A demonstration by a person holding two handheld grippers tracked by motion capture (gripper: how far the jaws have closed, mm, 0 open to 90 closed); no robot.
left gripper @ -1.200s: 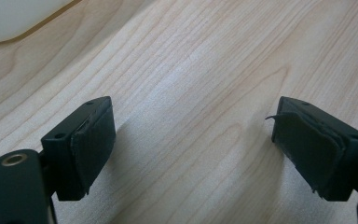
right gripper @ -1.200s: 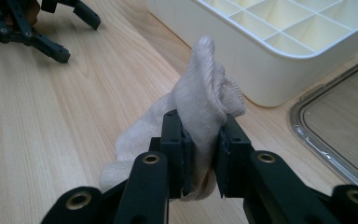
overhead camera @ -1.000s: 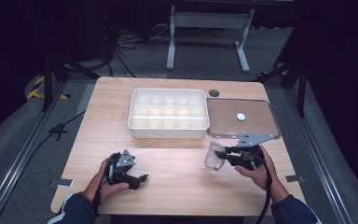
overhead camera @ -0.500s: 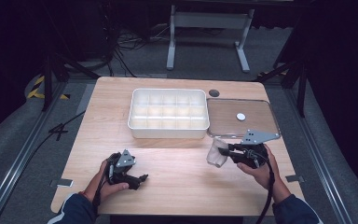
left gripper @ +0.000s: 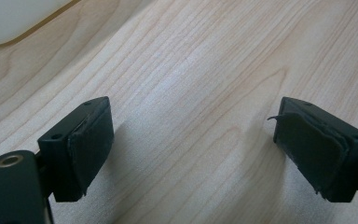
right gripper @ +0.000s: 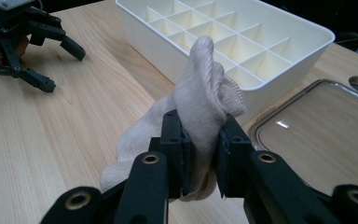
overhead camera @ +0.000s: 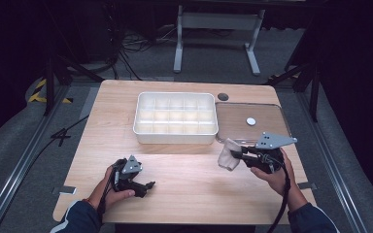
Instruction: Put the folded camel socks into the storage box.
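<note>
Cloth (right gripper: 200,107), pale beige and ribbed, sits clenched between my right jaws, bunched up above the pads and drooping below them toward the bench (right gripper: 51,140). In the high view my right gripper (overhead camera: 238,154) is at the lower right of the frame, its tips pointing left, with the cloth hanging off them just in front of the white divided tray (overhead camera: 176,119). That tray lies at the centre of the frame, its compartments bare as far as I can see. Right of it, touching or nearly touching its side, lies a clear lid (overhead camera: 252,121) flat on the wood, with a small white disc (overhead camera: 251,121) on it. A dark round hole (overhead camera: 223,96) marks the bench just above the lid's upper left corner.

My left gripper (overhead camera: 145,187) rests low at the lower left of the high view, in my left hand (overhead camera: 111,191). Its jaws stand wide apart, released, with bare wood grain between the pads in the left gripper view, and a corner of the tray at the upper left there.
</note>
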